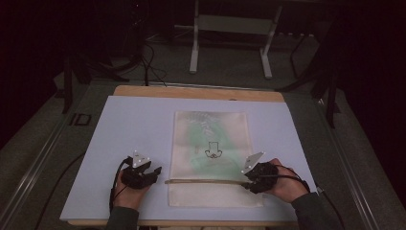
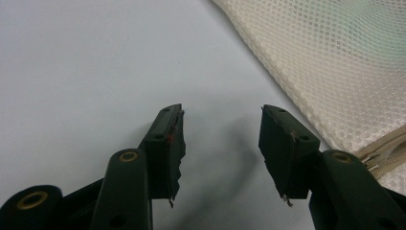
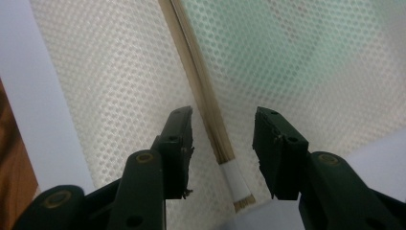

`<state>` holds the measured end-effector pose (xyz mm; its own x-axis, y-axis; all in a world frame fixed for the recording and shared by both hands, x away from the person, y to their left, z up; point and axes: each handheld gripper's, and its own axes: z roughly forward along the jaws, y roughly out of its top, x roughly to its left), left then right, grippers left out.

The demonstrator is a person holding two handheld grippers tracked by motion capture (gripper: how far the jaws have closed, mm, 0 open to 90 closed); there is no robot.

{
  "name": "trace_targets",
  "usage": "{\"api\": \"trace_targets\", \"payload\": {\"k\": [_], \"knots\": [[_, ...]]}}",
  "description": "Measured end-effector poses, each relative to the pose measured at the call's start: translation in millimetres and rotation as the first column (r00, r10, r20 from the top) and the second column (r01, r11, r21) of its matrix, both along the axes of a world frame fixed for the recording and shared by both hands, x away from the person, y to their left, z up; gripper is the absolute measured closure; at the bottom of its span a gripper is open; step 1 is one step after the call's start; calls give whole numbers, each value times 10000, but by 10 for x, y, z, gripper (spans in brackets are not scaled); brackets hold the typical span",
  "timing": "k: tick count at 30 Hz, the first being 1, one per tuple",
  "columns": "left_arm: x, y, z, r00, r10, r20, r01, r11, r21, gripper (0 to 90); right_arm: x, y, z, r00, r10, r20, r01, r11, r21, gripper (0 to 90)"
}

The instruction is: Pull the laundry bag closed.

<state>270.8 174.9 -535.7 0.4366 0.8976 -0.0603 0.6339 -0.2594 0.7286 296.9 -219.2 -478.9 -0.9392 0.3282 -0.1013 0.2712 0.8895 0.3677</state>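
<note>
A cream mesh laundry bag (image 1: 210,158) lies flat on the pale blue mat (image 1: 124,129), with something green showing through it and a small black printed figure (image 1: 212,151) on its front. A tan zipper band (image 1: 206,181) crosses the bag near its front end. My right gripper (image 1: 248,181) is open at the right end of that band; in the right gripper view its jaws straddle the zipper end (image 3: 234,177) and its white tab without touching. My left gripper (image 1: 155,172) is open over bare mat, just left of the bag's edge (image 2: 335,72).
The mat covers a wooden table (image 1: 201,92) whose edge shows at the back. A white metal stand (image 1: 230,33) and dark cables (image 1: 143,62) are on the floor beyond the table. Cables trail from both grippers toward the front.
</note>
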Motion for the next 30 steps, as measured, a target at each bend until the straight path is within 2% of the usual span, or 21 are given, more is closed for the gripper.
{"api": "trace_targets", "payload": {"k": [14,21,30], "knots": [[-3,-2,6,10000,-56,9,56,10000,0,502,18,214,-11,9986,506,-149,-507,9987,-90,576],[-7,-1,10,10000,-67,43,67,10000,-13,502,22,307,-14,9961,790,-396,-791,9969,-4,567],[-7,-6,10,10000,-68,47,67,10000,24,502,25,399,19,9942,1037,-290,-1036,9946,67,574]]}}
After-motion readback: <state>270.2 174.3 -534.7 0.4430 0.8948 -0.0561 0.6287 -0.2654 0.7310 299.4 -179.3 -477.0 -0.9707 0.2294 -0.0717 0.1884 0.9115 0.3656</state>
